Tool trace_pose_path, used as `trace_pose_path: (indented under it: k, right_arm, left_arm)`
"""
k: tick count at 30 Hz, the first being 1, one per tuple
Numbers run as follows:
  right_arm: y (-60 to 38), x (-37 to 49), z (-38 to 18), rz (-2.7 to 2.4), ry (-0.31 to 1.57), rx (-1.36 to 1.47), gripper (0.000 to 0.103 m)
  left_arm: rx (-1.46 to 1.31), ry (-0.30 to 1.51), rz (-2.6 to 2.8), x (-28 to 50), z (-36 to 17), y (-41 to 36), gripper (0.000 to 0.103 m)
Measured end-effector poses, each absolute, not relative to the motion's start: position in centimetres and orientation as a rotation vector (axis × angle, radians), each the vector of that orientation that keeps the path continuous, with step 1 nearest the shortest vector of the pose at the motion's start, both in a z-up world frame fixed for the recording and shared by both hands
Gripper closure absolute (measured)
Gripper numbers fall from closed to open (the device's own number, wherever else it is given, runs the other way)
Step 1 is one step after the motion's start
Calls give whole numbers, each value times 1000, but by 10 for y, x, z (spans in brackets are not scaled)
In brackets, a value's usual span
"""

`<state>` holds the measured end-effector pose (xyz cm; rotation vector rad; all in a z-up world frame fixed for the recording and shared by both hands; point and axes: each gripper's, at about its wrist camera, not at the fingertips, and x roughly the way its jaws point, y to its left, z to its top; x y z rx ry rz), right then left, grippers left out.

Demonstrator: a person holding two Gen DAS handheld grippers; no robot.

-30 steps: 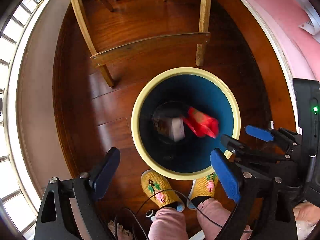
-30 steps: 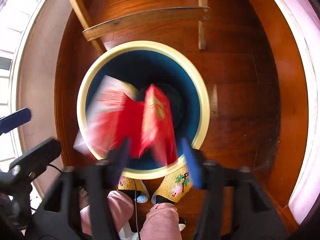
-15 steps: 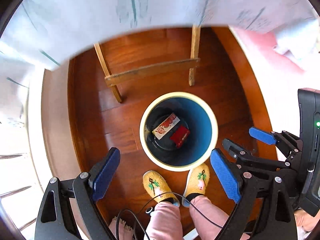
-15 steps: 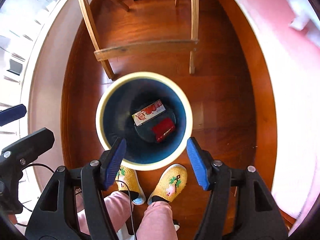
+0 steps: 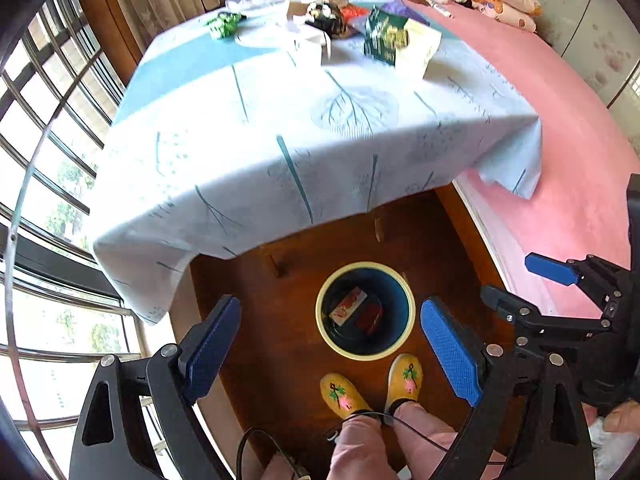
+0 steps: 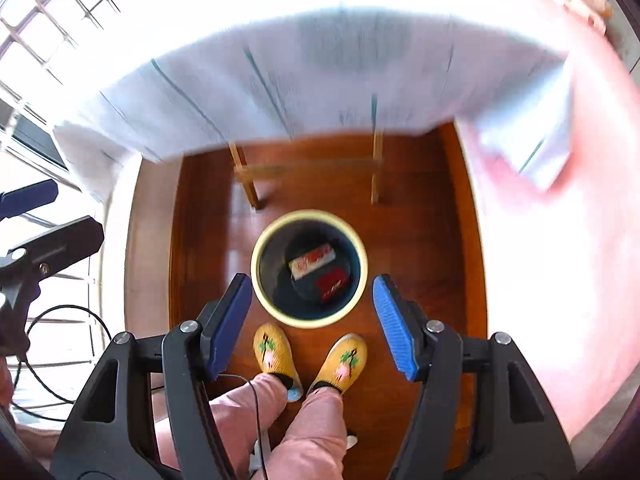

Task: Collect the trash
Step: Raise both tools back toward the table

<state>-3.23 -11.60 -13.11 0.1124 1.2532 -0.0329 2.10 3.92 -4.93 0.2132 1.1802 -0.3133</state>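
A round bin (image 5: pixel 405 334) (image 6: pixel 264 292) with a cream rim and dark blue inside stands on the wooden floor far below both grippers. Two pieces of trash lie in it: a white and red packet (image 5: pixel 347 306) (image 6: pixel 313 260) and a red packet (image 5: pixel 370 319) (image 6: pixel 332 282). My left gripper (image 5: pixel 332 344) is open with nothing between its blue pads. My right gripper (image 6: pixel 310 316) is also open and empty; it shows in the left wrist view at the right edge (image 5: pixel 520 284). More items lie on the table's far side, among them a dark green box (image 5: pixel 386 36) and a green wrapper (image 5: pixel 224 24).
A table with a pale blue leaf-print cloth (image 5: pixel 280 120) (image 6: pixel 320 60) juts over the floor beyond the bin. A pink bed (image 5: pixel 568 128) runs along the right. Window bars (image 5: pixel 48 120) fill the left. The person's yellow slippers (image 5: pixel 404 378) (image 6: pixel 276 348) stand beside the bin.
Both grippers have risen high above the bin, which now looks small. The red packet fell from the right gripper into the bin. The table top came into view.
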Motion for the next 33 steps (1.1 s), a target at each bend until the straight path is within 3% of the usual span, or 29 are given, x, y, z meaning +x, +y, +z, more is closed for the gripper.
trace_pose_path:
  k: [9,16,25,33]
  right_arm:
    - [-99,-38,12,-83,1016,30,43]
    - [-98,-38,75,-117,917,43,43]
    - [-93,-30,95,-74,871,5,43]
    - [-108,30,83,-15,883,12,43]
  left_arm:
    - [140,1019,-292,32,53,74,11]
    - [143,928,-296,41,107,86,12]
    - [129,899,-280,64,129,80,12]
    - [116,924,-256,116,120,54,12]
